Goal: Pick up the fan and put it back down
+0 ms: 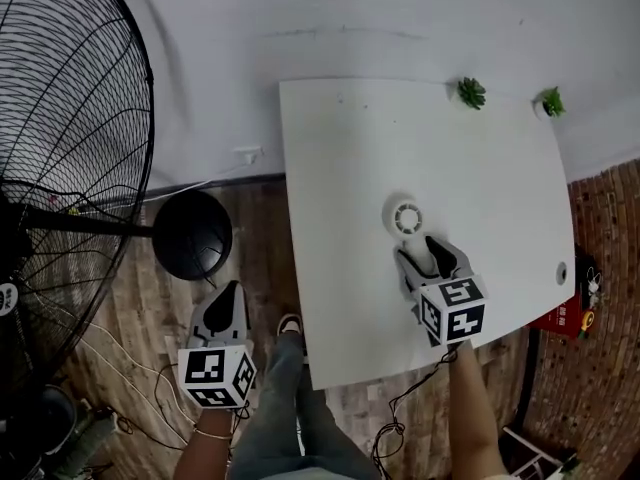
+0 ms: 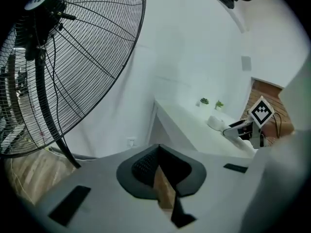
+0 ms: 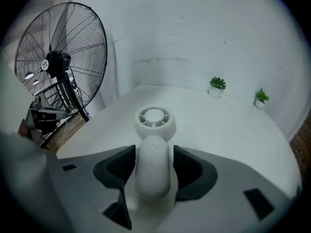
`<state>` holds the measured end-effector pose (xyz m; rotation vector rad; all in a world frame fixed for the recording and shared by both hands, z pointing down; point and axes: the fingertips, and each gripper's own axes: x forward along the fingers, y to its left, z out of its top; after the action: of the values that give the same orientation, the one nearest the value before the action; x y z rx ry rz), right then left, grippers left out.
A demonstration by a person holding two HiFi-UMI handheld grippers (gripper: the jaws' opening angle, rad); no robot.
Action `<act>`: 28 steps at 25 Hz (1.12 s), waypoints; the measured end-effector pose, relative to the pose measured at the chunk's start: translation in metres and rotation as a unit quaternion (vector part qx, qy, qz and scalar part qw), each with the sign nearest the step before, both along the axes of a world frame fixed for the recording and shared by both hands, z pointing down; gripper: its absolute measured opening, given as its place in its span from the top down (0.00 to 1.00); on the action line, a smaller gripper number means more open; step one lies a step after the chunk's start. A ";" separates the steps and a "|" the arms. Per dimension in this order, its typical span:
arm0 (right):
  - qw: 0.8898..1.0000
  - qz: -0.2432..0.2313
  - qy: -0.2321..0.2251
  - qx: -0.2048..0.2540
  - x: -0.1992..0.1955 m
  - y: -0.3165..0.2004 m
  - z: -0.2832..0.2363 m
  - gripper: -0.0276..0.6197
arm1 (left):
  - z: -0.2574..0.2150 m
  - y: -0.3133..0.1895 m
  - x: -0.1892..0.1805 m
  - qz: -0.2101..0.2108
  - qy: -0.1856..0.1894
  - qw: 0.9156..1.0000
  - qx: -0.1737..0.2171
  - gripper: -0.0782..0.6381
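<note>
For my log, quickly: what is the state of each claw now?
Left claw: closed, empty.
Right claw: closed on white handheld fan handle.

White table (image 1: 350, 148) against white wall (image 1: 300, 18), wood floor (image 1: 257, 236).

fan (image 1: 406, 217) | small white, round head, stubby handle | flat on white table (image 1: 330, 168)

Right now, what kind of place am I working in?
Probably a plain workroom or test lab: a white table holding a small white fan and two potted plants, against a blank white wall, and a big black pedestal fan on a wood floor strewn with loose cables.
</note>
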<state>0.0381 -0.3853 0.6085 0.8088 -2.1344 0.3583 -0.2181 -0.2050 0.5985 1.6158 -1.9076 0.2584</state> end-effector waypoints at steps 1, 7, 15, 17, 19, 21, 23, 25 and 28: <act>1.000 0.000 0.000 0.000 -0.001 -0.001 0.000 0.58 | 0.000 -0.001 -0.001 0.001 0.000 1.000 0.000 0.88; 1.000 -0.005 0.001 -0.019 -0.003 -0.002 0.004 0.60 | 0.005 -0.006 -0.004 0.004 0.004 1.000 0.001 0.88; 1.000 -0.002 -0.004 -0.022 -0.004 0.000 0.004 0.64 | 0.008 -0.009 -0.001 0.010 0.015 1.000 0.003 0.88; 1.000 -0.001 -0.003 -0.022 -0.004 0.000 0.004 0.66 | 0.008 -0.009 0.000 0.012 0.016 1.000 0.003 0.88; 1.000 0.001 -0.002 -0.024 -0.004 -0.001 0.005 0.66 | 0.009 -0.008 0.000 0.011 0.016 1.000 0.002 0.88; 1.000 0.003 0.000 -0.025 -0.004 -0.001 0.005 0.66 | 0.010 -0.006 -0.002 0.008 0.015 1.000 0.002 0.87; 1.000 0.004 0.002 -0.027 -0.004 -0.001 0.007 0.66 | 0.009 -0.005 -0.003 0.005 0.015 1.000 0.002 0.88; 1.000 0.001 0.008 -0.024 -0.004 -0.001 0.007 0.67 | 0.009 -0.005 -0.005 0.002 0.014 1.000 0.004 0.88; 1.000 -0.003 0.019 -0.014 -0.005 0.000 0.005 0.67 | 0.005 -0.002 -0.007 -0.001 0.013 1.000 0.007 0.88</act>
<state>0.0336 -0.3854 0.6140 0.7880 -2.0920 0.3661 -0.2253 -0.2066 0.6036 1.6188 -1.8953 0.2238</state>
